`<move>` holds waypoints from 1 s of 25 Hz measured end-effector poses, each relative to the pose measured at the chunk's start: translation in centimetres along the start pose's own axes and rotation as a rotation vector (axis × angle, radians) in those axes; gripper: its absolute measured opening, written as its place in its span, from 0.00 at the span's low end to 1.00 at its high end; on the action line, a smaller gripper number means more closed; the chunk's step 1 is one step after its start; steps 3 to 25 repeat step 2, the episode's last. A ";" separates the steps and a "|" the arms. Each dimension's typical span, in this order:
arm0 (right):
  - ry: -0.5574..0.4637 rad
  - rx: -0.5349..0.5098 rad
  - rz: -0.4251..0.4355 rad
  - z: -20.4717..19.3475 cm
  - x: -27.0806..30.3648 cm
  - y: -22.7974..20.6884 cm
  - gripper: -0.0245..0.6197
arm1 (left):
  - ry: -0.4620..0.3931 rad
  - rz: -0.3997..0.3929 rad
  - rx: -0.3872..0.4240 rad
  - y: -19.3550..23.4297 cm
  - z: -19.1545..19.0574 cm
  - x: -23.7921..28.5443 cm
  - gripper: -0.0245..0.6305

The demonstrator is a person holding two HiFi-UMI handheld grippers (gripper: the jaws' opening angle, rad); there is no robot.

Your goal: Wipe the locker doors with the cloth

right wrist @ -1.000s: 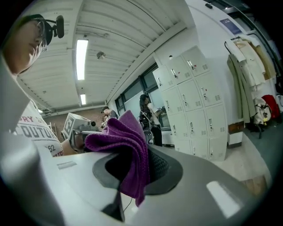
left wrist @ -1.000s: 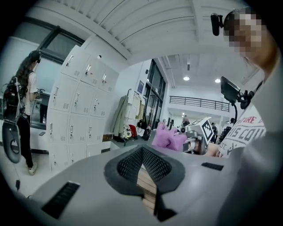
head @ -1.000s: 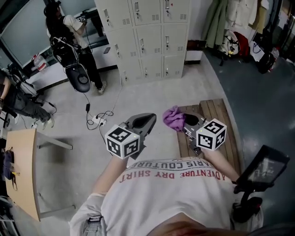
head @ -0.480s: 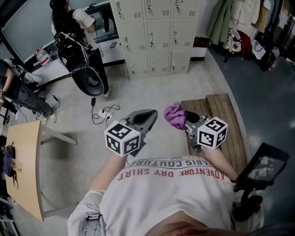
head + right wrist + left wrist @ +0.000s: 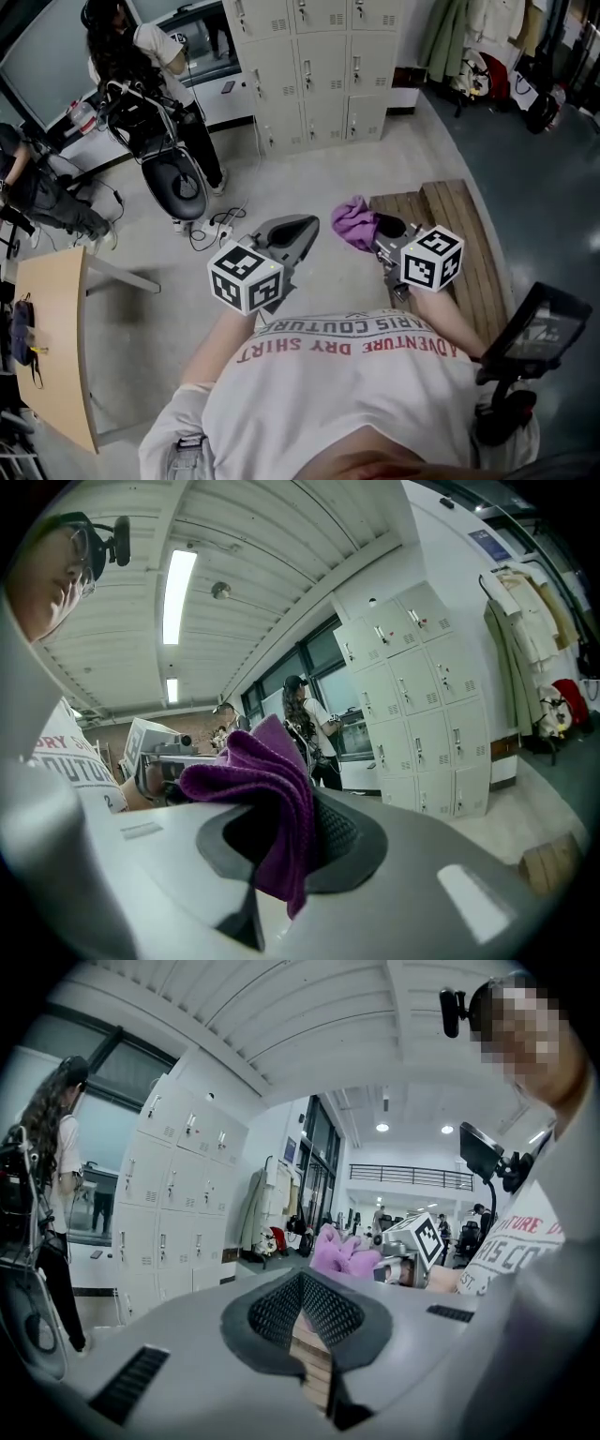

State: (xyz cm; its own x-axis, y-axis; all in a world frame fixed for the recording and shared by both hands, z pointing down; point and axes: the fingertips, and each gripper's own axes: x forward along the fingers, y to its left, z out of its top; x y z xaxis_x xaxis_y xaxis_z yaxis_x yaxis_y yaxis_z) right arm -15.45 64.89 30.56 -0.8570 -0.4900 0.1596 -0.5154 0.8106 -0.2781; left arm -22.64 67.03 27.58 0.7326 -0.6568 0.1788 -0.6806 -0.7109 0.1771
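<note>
The beige lockers point(image 5: 309, 70) stand against the far wall, several steps ahead, also seen in the left gripper view as lockers point(image 5: 178, 1213) and in the right gripper view as lockers point(image 5: 422, 724). My right gripper point(image 5: 377, 230) is shut on a purple cloth point(image 5: 354, 223), which bunches out between its jaws; the cloth point(image 5: 267, 799) fills the middle of the right gripper view. My left gripper point(image 5: 298, 234) is shut with nothing in it, held level beside the right one. From the left gripper view the cloth point(image 5: 339, 1252) shows to the right.
A wooden bench point(image 5: 459, 239) lies on the floor below my right hand. A person point(image 5: 141, 56) with a black chair point(image 5: 173, 173) stands left of the lockers. Cables and a power strip point(image 5: 208, 225) lie on the floor. A wooden table point(image 5: 52, 337) is at left; coats point(image 5: 464, 37) hang at right.
The lockers have shifted right and slightly down in the head view as I step toward them. Both grippers keep the same pose and hold.
</note>
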 end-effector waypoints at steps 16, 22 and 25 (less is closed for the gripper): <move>-0.007 -0.005 0.003 0.5 0.5 0.2 0.14 | -0.010 0.001 0.009 0.4 0.5 -0.3 0.04; -0.007 -0.005 0.003 0.5 0.5 0.2 0.14 | -0.010 0.001 0.009 0.4 0.5 -0.3 0.04; -0.007 -0.005 0.003 0.5 0.5 0.2 0.14 | -0.010 0.001 0.009 0.4 0.5 -0.3 0.04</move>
